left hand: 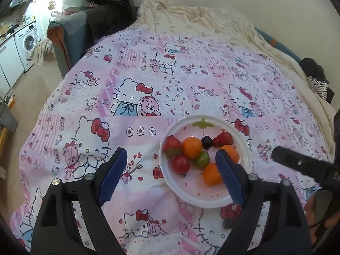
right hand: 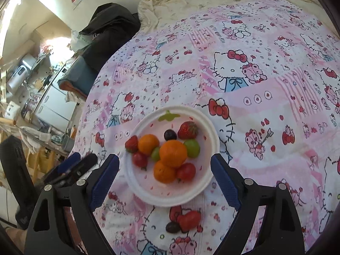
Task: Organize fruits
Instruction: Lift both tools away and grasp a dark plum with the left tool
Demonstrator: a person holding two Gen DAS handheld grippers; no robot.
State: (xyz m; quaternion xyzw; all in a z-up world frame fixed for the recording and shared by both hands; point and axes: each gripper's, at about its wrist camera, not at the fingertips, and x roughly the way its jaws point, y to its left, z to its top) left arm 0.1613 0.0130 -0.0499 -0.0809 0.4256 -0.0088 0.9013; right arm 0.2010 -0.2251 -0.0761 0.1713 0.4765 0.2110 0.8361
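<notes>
A white plate [right hand: 204, 125] sits on the Hello Kitty bedspread and holds oranges [right hand: 173, 153], strawberries [right hand: 188, 130], cherry tomatoes [right hand: 186, 171], green grapes [right hand: 192, 147] and a dark grape [right hand: 170, 135]. A loose strawberry [right hand: 189, 220] and a dark grape [right hand: 172, 227] lie on the cloth just in front of the plate. My right gripper [right hand: 164, 165] is open and empty, its fingers on either side of the plate. My left gripper [left hand: 171, 159] is open and empty, hovering over the plate's [left hand: 182, 125] left half. The right gripper's finger [left hand: 301, 163] shows at the left view's right edge.
The pink bedspread [left hand: 148, 80] covers a bed with a cream sheet [left hand: 201, 19] at the far side. Dark clothing [left hand: 108, 6] lies on a chair at the back left. A kitchen area with a washing machine [left hand: 28, 40] lies beyond the bed's left edge.
</notes>
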